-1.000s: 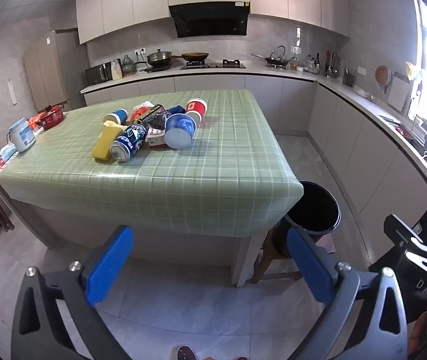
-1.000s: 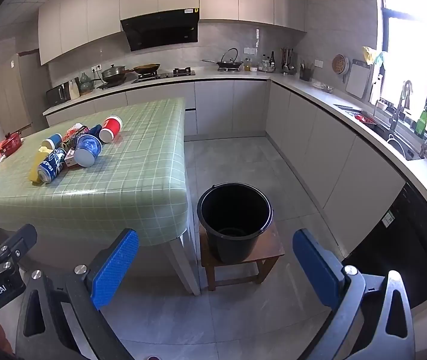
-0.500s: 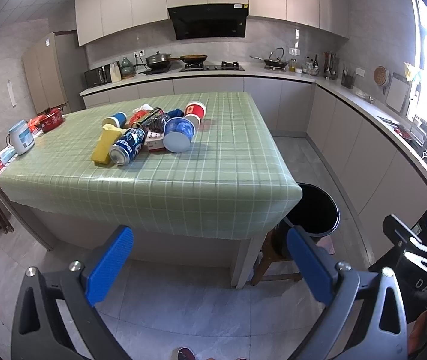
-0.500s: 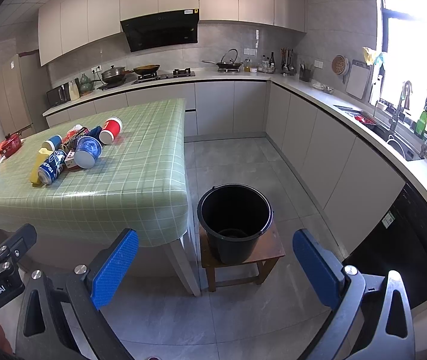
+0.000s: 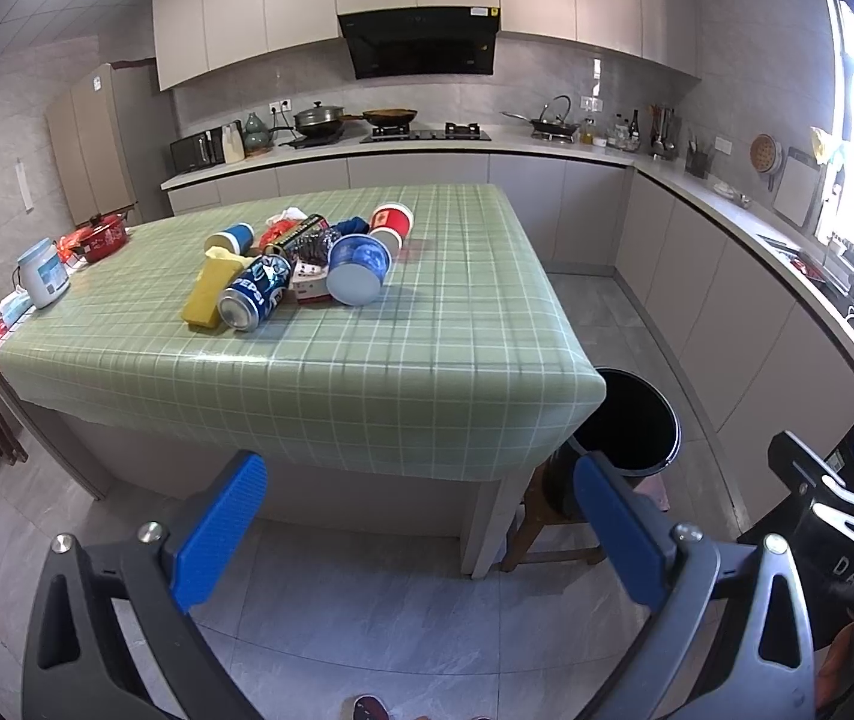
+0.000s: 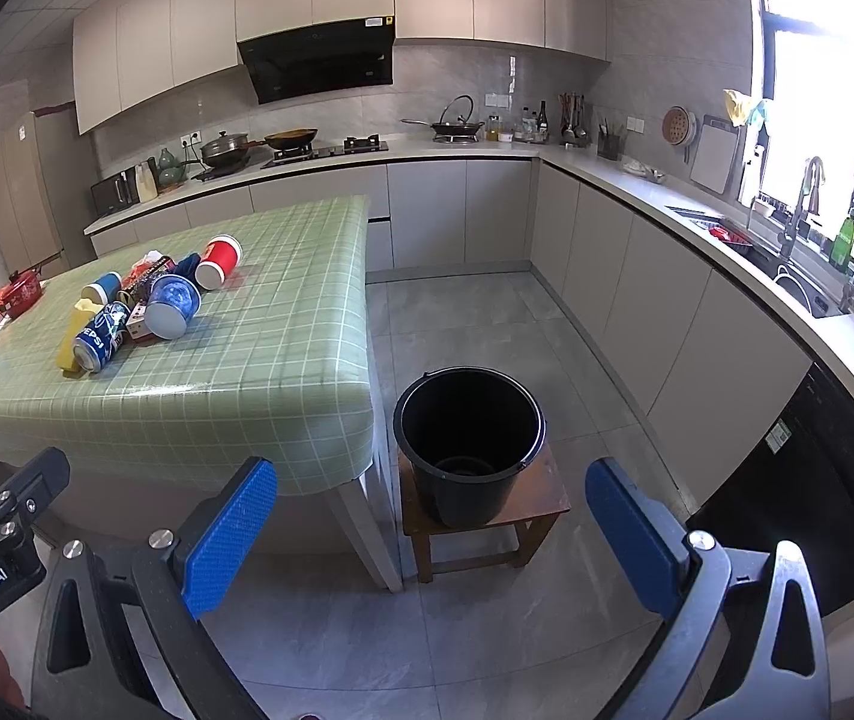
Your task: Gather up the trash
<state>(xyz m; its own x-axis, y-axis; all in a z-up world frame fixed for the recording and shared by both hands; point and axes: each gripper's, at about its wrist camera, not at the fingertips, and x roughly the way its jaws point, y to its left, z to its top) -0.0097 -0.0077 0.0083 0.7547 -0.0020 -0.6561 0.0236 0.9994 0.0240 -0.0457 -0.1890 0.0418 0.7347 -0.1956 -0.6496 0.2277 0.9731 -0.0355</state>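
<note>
The table with its trash pile seems slightly nearer in the left wrist view.

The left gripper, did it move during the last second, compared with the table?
Yes, slightly. In the left wrist view the green-checked table sits a little higher and larger against the open left gripper, so the gripper has crept toward it.

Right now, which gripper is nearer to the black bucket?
Right. The right gripper is open, facing the black bucket almost straight ahead. The left gripper is open before the table, the bucket off to its right.
</note>
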